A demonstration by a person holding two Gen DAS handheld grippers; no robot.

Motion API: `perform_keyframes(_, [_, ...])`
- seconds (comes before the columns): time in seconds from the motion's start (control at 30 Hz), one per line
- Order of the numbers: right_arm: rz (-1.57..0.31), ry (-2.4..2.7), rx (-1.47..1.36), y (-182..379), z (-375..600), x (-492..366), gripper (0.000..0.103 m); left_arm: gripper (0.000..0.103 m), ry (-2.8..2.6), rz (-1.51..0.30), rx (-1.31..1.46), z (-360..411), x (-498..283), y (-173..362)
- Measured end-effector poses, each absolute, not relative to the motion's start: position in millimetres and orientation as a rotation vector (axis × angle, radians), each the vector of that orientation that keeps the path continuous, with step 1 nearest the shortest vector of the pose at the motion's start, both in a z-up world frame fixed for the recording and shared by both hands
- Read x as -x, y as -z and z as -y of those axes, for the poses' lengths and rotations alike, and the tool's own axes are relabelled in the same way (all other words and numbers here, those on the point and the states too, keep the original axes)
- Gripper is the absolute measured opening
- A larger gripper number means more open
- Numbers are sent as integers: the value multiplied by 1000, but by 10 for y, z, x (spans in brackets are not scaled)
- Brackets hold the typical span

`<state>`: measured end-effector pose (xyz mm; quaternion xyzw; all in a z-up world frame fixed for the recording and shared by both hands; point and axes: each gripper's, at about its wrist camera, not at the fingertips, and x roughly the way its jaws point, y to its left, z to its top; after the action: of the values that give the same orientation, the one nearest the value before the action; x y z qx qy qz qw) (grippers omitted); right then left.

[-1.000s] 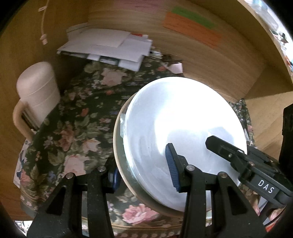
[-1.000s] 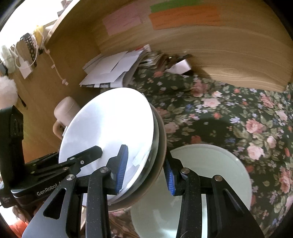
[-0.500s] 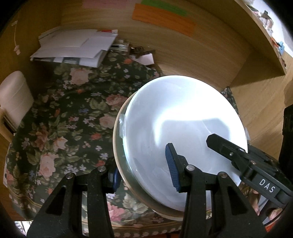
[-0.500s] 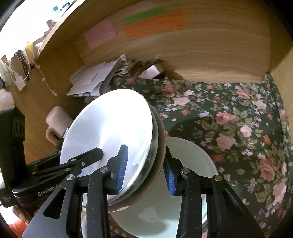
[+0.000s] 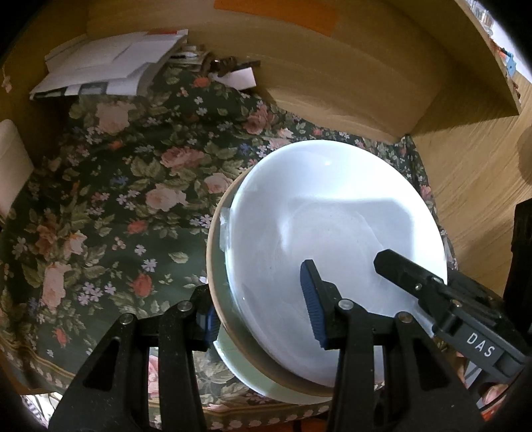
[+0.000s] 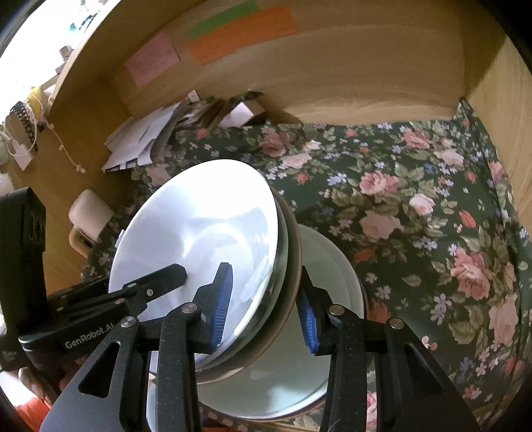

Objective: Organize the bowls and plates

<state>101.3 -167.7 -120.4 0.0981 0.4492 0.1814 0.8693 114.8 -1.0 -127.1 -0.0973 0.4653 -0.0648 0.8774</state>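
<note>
Both grippers clamp one stack of dishes, tilted on edge: a white plate on top, a beige-rimmed dish behind it. My left gripper grips the stack's near rim, blue pads on either side. My right gripper grips the same stack from the other side. A pale green plate lies flat on the floral cloth just below the stack; its edge shows in the left wrist view.
The floral cloth lines a wooden cubby with back wall and side walls. A pile of papers lies at the back left. A cream mug stands at the left. Coloured notes stick on the wall.
The held stack has moved right and down, now over the pale green plate. The mug and papers have slid left in the left wrist view. Both grips are unchanged.
</note>
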Motion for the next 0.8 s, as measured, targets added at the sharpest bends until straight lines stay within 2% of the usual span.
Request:
perform_keyframes(0.4, [-994,-362,-259,1404,1796,-1032,34,43,150,-1036,196,81,-1232,1429])
perform_keyframes(0.8, [-962,-371,-265,1407,1811,-1022,38,44,147,-998,145,55,-1221,1438])
